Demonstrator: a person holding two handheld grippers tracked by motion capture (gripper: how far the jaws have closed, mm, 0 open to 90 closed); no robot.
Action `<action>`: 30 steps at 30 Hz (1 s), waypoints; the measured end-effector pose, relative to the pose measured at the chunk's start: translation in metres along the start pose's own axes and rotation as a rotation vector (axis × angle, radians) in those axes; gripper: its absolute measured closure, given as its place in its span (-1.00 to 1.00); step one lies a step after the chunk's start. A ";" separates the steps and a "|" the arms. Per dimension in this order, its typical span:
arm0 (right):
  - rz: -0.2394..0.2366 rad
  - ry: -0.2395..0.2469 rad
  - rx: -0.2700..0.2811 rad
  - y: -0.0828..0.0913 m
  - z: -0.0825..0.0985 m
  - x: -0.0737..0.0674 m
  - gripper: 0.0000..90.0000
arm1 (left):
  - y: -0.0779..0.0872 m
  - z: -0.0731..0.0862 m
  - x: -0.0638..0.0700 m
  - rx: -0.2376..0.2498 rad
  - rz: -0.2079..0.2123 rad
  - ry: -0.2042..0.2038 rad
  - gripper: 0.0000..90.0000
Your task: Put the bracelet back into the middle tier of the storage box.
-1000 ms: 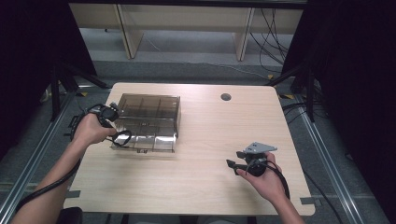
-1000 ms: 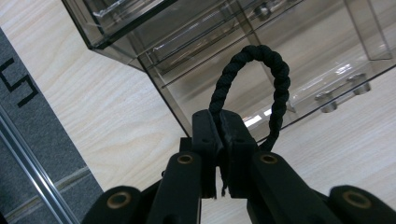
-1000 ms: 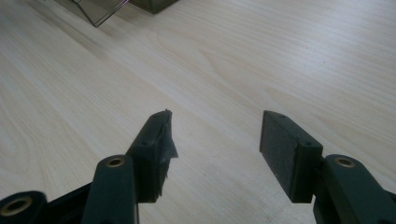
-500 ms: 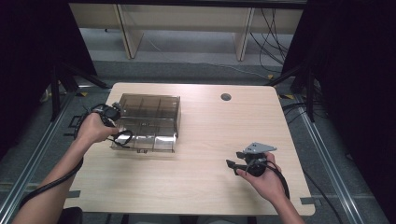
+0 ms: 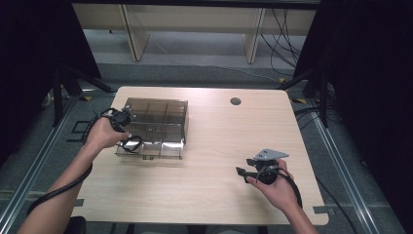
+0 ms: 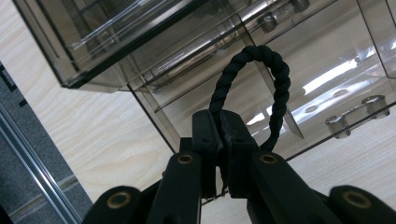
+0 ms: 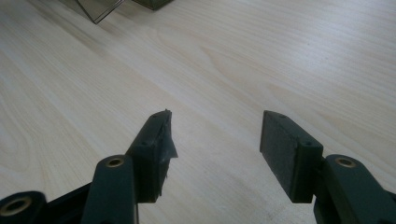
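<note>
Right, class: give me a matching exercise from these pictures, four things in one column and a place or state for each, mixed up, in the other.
Things:
1. left claw
2. right claw
3. smoky clear box
4. round hole

Place or state:
A. open, nothing between its jaws, over bare wood
B. in the table top, near the far edge
C. shut on a black rope loop
D. on the left part of the table

Pairs: 1-C, 2-A, 3-D, 4-B
</note>
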State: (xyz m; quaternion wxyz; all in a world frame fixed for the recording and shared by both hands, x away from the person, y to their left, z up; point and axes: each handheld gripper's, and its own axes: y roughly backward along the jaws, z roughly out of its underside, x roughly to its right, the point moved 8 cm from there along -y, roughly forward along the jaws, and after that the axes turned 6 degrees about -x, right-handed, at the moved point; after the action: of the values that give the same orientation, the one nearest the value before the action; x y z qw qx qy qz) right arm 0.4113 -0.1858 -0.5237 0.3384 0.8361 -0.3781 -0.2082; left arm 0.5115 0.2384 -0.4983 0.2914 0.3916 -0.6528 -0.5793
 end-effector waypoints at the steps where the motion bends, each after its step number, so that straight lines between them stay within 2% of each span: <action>1: -0.001 0.001 0.000 0.000 0.000 0.000 -0.01 | 0.000 0.000 0.000 -0.003 0.002 -0.003 0.89; 2: -0.004 0.001 -0.004 0.000 0.000 0.000 -0.01 | -0.001 0.000 0.001 -0.003 0.002 0.007 0.89; 4: 0.001 0.006 0.001 0.000 0.000 0.001 -0.01 | -0.002 -0.001 0.000 -0.002 0.001 0.000 0.89; 5: 0.009 0.025 0.004 0.000 -0.001 0.002 -0.01 | -0.002 -0.001 0.000 -0.004 0.001 0.003 0.89; 6: -0.002 0.003 0.000 0.000 0.000 0.000 -0.01 | -0.002 -0.001 -0.001 -0.005 0.000 0.003 0.89; 13: -0.001 0.003 -0.001 0.000 0.000 0.000 -0.01 | -0.004 0.000 -0.002 -0.001 0.003 0.019 0.89; 18: 0.003 0.016 0.000 -0.001 0.000 0.001 -0.01 | -0.004 0.000 -0.003 0.002 0.000 0.005 0.89; 20: 0.002 0.016 -0.001 -0.001 0.000 0.001 -0.01 | -0.005 0.000 -0.002 0.001 -0.006 0.021 0.89; 23: 0.002 0.016 0.000 -0.001 0.000 0.001 -0.01 | -0.005 0.003 -0.004 -0.001 -0.008 0.021 0.89; 26: -0.001 0.013 -0.002 -0.001 0.000 0.001 -0.01 | -0.004 0.006 -0.006 -0.010 -0.013 0.027 0.89; 27: -0.007 -0.015 -0.010 -0.001 0.001 -0.001 -0.01 | -0.005 0.007 -0.007 -0.012 -0.014 0.029 0.89; 28: -0.001 0.008 -0.004 -0.001 0.000 0.001 -0.01 | -0.005 0.007 -0.008 -0.015 -0.015 0.028 0.89; 29: -0.002 0.010 -0.002 -0.002 0.000 0.000 -0.01 | -0.006 0.007 -0.008 -0.018 -0.017 0.026 0.89; 30: -0.006 -0.017 -0.011 -0.001 0.001 -0.002 -0.02 | -0.008 0.007 -0.007 -0.012 -0.015 0.027 0.89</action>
State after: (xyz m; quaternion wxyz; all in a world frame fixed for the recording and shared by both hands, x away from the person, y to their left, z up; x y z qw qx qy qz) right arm 0.4099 -0.1838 -0.5250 0.3393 0.8337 -0.3771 -0.2184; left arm 0.5105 0.2482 -0.5064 0.2983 0.4027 -0.6424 -0.5798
